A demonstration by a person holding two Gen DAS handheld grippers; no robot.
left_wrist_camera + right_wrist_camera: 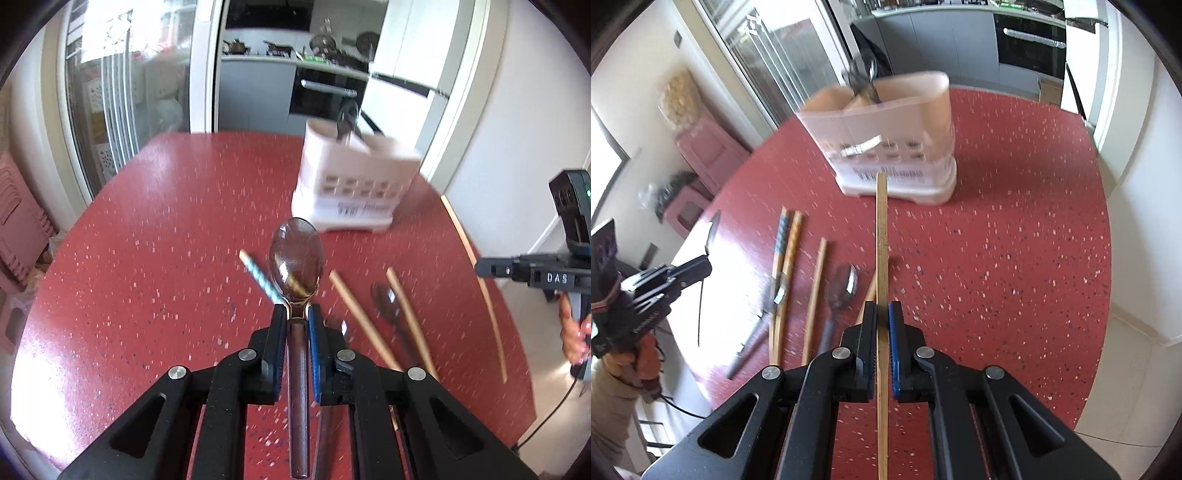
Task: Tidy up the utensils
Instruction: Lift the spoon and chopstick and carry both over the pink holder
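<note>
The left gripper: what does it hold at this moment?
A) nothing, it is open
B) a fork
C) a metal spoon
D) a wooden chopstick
C: in the left wrist view the left gripper is shut on the handle of a metal spoon, whose bowl sticks out ahead of the fingers, above the red table.

Kitchen surroundings beyond the red table

Past the far edge of the red speckled table (155, 229) stands a grey kitchen counter (255, 88) with a dark oven (325, 96) set in it; a glass sliding door (110, 92) runs along the table's left side, with stacked pink plastic stools (18, 229) near the left edge and white walls (524, 110) on the right
</note>
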